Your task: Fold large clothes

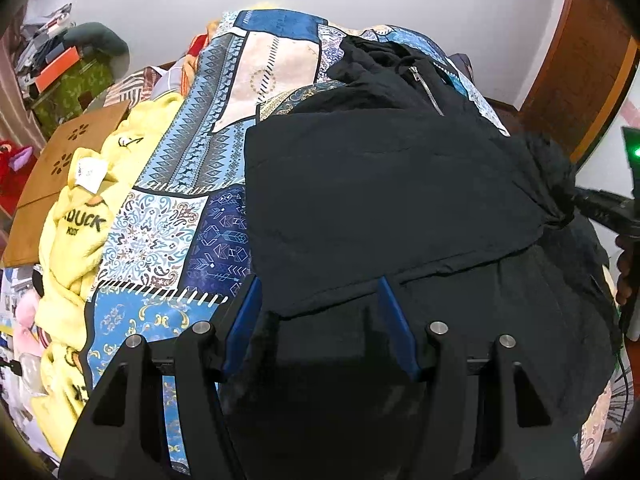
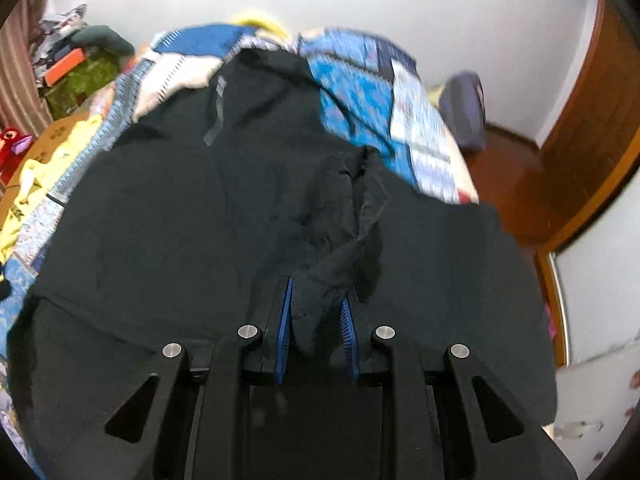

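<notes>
A large black zip-up garment (image 1: 384, 188) lies on a bed with a blue patterned cover (image 1: 160, 236). Its zipper (image 1: 424, 84) shows at the far end. A fold of it lies over the lower part. My left gripper (image 1: 320, 284) has its blue fingers (image 1: 248, 308) spread, with the near hem of the black cloth lying between them. My right gripper (image 2: 318, 292) is closed on a bunched fold of the black garment (image 2: 200, 208). The right gripper also shows at the right edge of the left wrist view (image 1: 604, 204), pinching the cloth.
A yellow "DUCK" garment (image 1: 80, 216) lies at the bed's left edge by a brown cardboard sheet (image 1: 60, 160). Cluttered shelves (image 1: 60, 68) stand at far left. A wooden door (image 2: 592, 152) and wood floor (image 2: 504, 168) are at right. A purple item (image 2: 464, 108) lies past the bed.
</notes>
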A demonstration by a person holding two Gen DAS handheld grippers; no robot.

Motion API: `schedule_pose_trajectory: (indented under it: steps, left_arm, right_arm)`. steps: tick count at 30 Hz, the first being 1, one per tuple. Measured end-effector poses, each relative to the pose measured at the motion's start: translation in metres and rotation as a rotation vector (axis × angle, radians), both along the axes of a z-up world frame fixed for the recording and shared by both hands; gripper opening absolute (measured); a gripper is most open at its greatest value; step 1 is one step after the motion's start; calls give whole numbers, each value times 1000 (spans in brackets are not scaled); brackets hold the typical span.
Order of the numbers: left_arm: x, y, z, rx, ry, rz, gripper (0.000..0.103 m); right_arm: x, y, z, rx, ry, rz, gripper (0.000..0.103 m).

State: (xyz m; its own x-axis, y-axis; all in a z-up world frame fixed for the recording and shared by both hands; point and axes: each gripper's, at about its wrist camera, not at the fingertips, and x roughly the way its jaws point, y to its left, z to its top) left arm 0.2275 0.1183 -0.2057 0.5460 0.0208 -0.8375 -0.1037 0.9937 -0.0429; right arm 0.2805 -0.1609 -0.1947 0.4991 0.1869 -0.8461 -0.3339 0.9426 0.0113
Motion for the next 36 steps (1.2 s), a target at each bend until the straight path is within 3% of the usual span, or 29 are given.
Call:
schedule_pose_trajectory:
  steps: [4, 7, 10, 13, 17, 21, 28, 32, 34, 36]
  left_arm:
    - [-3, -3, -2, 5, 9, -5, 59]
    - [-5, -6, -2, 10, 8, -4, 59]
    - [-6, -8, -1, 11, 5, -3, 59]
    - [-7, -11, 1, 14, -3, -1, 59]
    - [-7, -20, 9, 15, -31, -1, 59]
    - [-4, -35, 23, 24, -68, -19, 59]
    - [7, -63, 45, 25, -122, -68, 62]
    - [14, -76, 50, 13, -143, -86, 66]
    - [19, -83, 47, -5, -138, -93, 66]
    - [23, -87, 42, -22, -123, -100, 66]
  right_arm:
    - [4, -16, -17, 55, 68, -32, 21]
    - [2, -24, -20, 69, 80, -62, 32]
    - [-2, -29, -16, -17, 63, -101, 48]
    - [-10, -37, -10, -74, 62, -96, 50]
    - [-26, -50, 6, -89, 38, -80, 51]
    - [-37, -69, 34, -35, -2, -91, 51]
    - [-50, -123, 65, 54, -77, -204, 72]
    - [-49, -160, 54, 3, -91, -307, 73]
    - [-46, -176, 41, 3, -47, -344, 72]
    - [-44, -195, 21, 64, 34, -363, 72]
